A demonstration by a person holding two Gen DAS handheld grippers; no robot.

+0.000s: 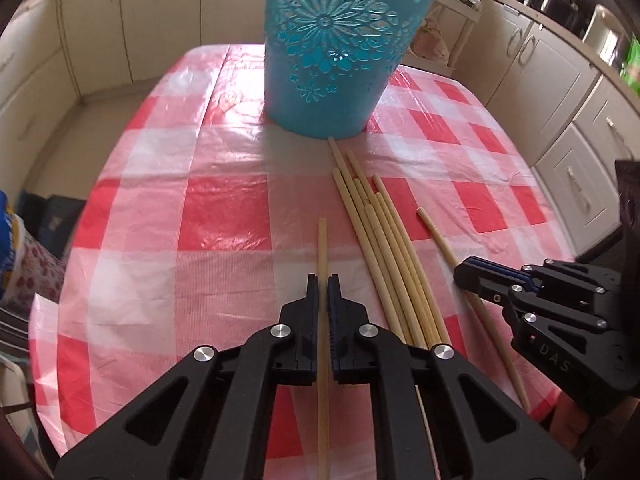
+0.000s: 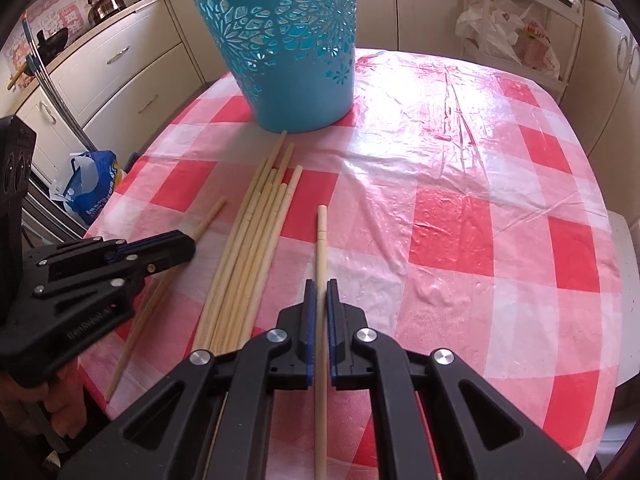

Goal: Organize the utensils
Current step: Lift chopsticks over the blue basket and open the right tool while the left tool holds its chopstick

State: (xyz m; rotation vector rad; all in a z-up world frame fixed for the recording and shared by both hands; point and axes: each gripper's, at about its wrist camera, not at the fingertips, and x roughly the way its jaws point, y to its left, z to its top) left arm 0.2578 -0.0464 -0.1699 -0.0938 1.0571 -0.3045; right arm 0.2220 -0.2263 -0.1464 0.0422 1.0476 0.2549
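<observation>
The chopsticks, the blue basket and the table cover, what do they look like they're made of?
Chopsticks: pale, matte, probably bamboo or light wood; a turned groove near one tip. Blue basket: moulded plastic, slightly glossy, with floral cut-outs you can see through. Checked table cover: thin plastic or vinyl sheet; it wrinkles and throws shiny glare.

Blue basket (image 1: 332,48) rim cut off by top edge; bundle of chopsticks (image 1: 392,248) near ends hidden under left gripper (image 1: 323,284).

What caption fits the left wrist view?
Left gripper shut on one chopstick, bundle beside it, blue basket ahead on the checked cloth.
</observation>
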